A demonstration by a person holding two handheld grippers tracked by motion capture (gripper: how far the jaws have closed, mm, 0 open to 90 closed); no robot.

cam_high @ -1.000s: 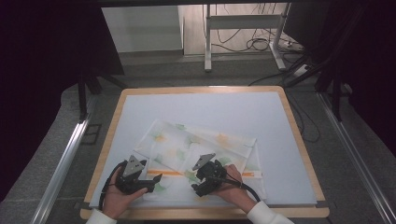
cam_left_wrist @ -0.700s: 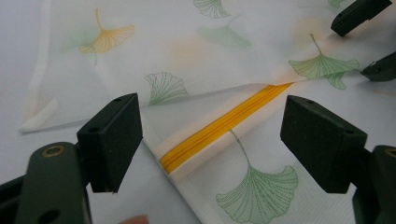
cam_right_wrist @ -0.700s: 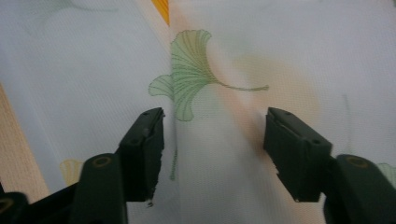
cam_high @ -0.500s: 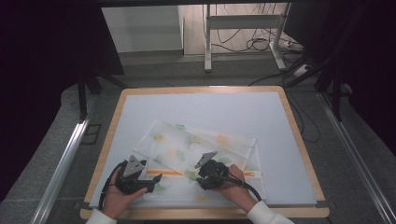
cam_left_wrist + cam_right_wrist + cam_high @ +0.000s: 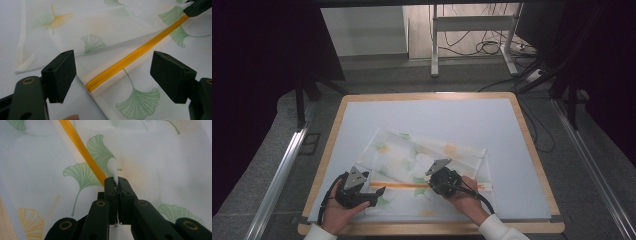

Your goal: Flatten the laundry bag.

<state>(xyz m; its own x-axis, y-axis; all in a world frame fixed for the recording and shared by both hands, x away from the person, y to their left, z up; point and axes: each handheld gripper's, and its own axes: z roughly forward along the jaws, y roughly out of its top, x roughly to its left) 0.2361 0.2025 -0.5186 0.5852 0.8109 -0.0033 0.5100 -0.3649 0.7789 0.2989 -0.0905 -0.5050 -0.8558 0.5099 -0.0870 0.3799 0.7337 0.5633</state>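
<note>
Cloth bag (image 5: 422, 165): you see thin, semi-sheer white mesh fabric, finely woven, matt, printed with green and orange ginkgo leaves; it lies soft and slightly creased
Zipper (image 5: 136, 55): yellow-orange plastic teeth and tape, smooth with a faint sheen; a small white pull tab looks like soft plastic
Left gripper (image 5: 113, 76): your jaws are black matt plastic with flat-faced pads; brass-coloured metal rivets sit in the links
Right gripper (image 5: 117, 179): same black matt plastic; brass-toned pivots
Table (image 5: 532, 145): pale, matt, smooth top; light wood rim, satin finish
</note>
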